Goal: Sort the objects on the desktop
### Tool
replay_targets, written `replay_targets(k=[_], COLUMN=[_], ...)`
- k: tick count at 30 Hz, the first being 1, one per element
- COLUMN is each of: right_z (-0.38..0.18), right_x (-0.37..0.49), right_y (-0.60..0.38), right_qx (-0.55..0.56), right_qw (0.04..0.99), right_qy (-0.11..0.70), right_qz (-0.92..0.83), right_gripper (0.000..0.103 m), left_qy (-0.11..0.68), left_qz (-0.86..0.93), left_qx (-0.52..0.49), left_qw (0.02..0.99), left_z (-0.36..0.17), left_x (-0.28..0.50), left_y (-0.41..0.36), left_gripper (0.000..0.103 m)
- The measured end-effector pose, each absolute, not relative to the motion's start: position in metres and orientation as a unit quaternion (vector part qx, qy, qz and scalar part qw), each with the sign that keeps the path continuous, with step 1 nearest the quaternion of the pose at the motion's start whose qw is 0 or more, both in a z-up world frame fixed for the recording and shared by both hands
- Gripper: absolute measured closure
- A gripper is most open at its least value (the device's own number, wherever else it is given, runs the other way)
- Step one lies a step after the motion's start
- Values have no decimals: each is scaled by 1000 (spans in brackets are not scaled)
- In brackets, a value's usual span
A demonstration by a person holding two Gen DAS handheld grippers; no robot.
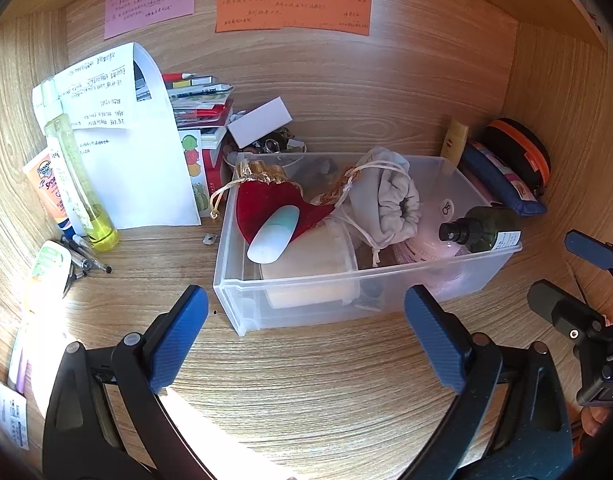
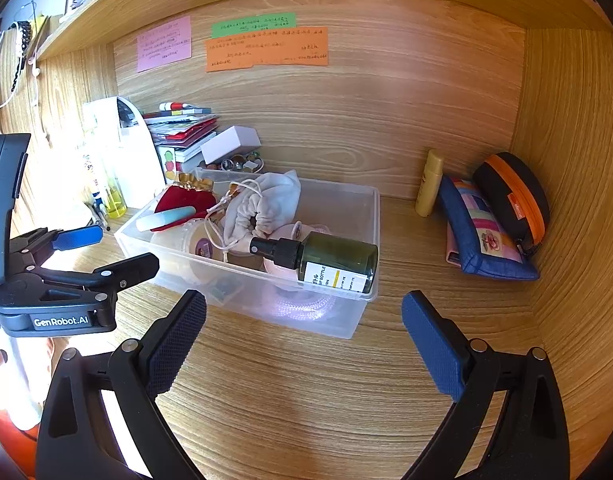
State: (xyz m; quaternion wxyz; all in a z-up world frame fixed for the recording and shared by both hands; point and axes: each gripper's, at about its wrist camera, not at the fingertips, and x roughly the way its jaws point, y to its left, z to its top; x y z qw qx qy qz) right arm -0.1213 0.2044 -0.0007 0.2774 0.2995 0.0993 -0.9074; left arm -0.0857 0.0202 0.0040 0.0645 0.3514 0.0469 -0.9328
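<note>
**Both grippers empty and poised before the clear bin**

The left gripper [image 1: 306, 344] hangs above the bare wooden bench [image 1: 306, 400] with its blue-padded jaws spread wide and nothing between them; the right gripper [image 2: 302, 344] is the same, wide apart and empty, a little to the right. Each faces the clear plastic storage bin [image 1: 242, 280], which sits near the middle of the bench just ahead of both.

The bin already holds a red velvet drawstring pouch with gold trim [image 1: 266, 204], a mint-and-white oval case [image 1: 272, 236] lying on the pouch, a grey fabric drawstring bag [image 1: 390, 196] and a dark green spray bottle with a black nozzle [image 2: 326, 258] lying on its side against the near right corner. Judging by this, sorting is partly done and a reach for the next loose item is in hand. Candidates stand well apart: a yellow-green clear tube [image 1: 78, 188] and pens [image 1: 86, 256] at the left, a tan bottle [image 2: 428, 184], a blue patchwork pouch [image 2: 482, 236] and a black case with an orange zip [image 2: 514, 200] at the right. The next move calls for choosing one and closing squarely on it.

Which item is meant cannot be told. The bin's lower contents are blurred behind its wall, and the sunlit patch at the left washes out what lies there.
</note>
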Motion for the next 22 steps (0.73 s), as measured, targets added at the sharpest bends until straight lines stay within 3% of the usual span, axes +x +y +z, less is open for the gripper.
replay_targets(k=[22], right_z=[-5], right_x=[-126], right_y=[206], right_qx=[316], right_qw=[284], right_qy=[86], right_qz=[-901], right_gripper=[5], left_qy=[32], left_qz=[-944], left_qx=[322], left_qw=[67], left_z=[11], left_x=[-75], left_y=[24], left_gripper=[3])
